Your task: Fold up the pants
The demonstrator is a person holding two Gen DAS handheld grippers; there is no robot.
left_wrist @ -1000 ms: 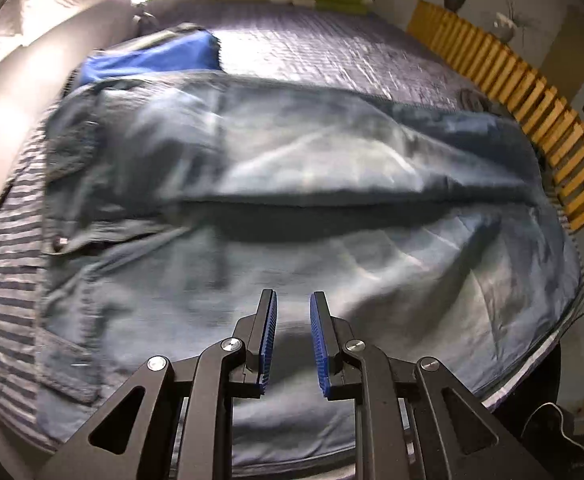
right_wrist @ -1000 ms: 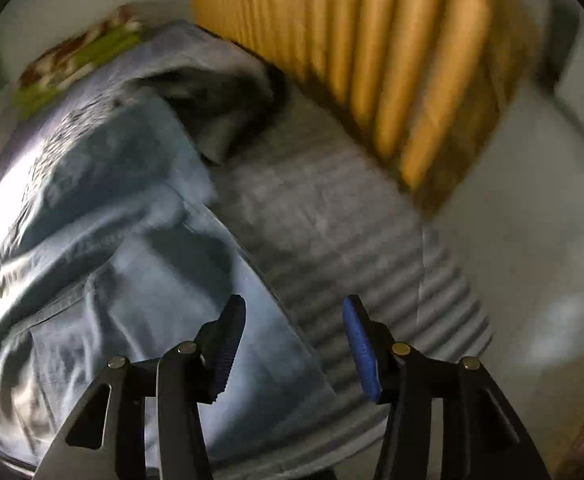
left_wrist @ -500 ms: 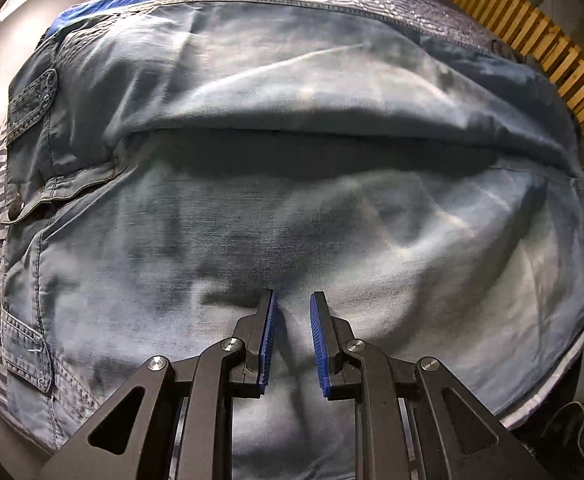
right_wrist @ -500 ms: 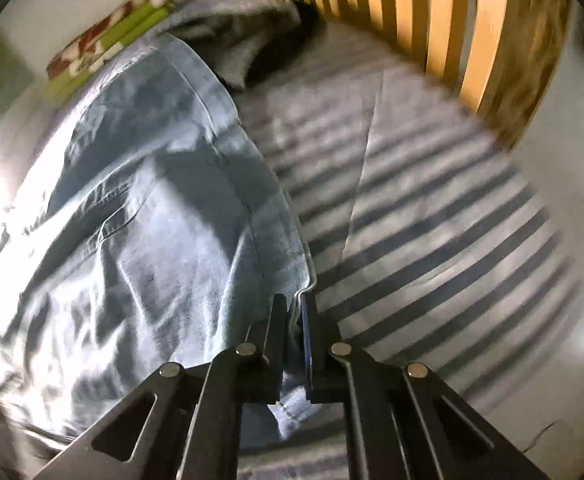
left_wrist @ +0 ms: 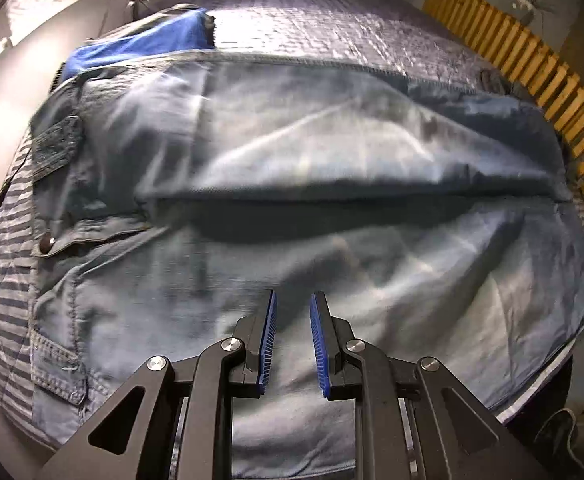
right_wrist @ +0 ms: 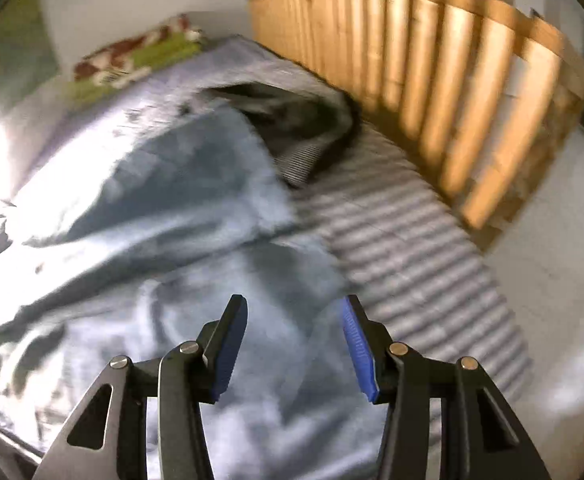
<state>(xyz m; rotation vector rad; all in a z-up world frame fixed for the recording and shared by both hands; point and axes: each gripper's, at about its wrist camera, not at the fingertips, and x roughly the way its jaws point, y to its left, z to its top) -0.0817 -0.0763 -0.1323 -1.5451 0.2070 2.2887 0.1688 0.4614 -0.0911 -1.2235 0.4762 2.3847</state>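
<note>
Both grippers hover empty over the jeans (left_wrist: 331, 160) spread on the striped bed (right_wrist: 403, 248), left gripper (left_wrist: 292, 312) jaws slightly parted, right gripper (right_wrist: 292, 320) spread wide.

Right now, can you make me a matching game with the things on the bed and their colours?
Things:
1. jeans
2. folded cloth beyond the jeans
3. slatted rail
4. bedsheet

Colours:
A. orange wood
B. grey and white stripes
C. faded light blue denim
D. bright blue

Pairs: 1-C, 2-D, 3-A, 4-B
</note>
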